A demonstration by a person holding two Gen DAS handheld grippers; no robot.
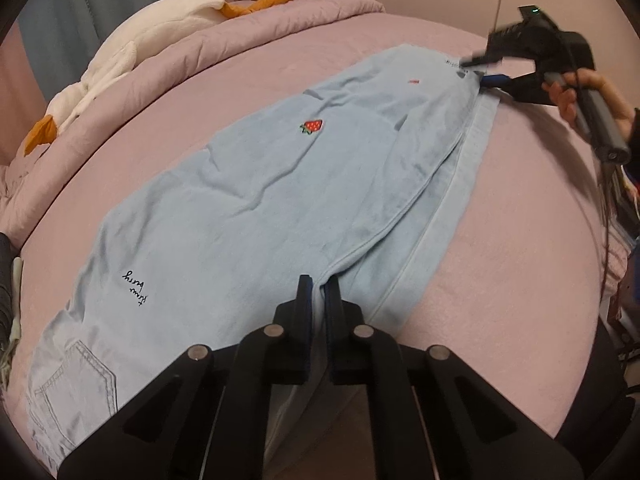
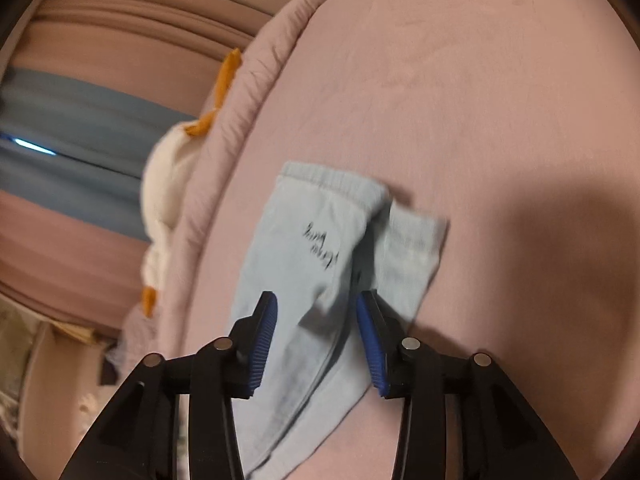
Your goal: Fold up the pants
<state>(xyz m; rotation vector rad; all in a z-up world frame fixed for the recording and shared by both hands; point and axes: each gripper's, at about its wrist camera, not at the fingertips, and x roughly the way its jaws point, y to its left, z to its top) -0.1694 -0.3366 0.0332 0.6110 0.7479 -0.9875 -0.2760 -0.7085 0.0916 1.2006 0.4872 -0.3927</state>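
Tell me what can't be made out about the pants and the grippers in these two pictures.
- Pants lower edge: left wrist view, hidden behind the left gripper.
- Black writing: right wrist view, too blurred to read.
- Right gripper tips: left wrist view, motion-blurred, so contact with the cloth is unclear.
- White stuffed toy: head not visible.

Pants (image 1: 256, 208) flat on bed (image 1: 500, 240); plush toy (image 1: 132, 48) behind, on duvet (image 1: 248, 28).
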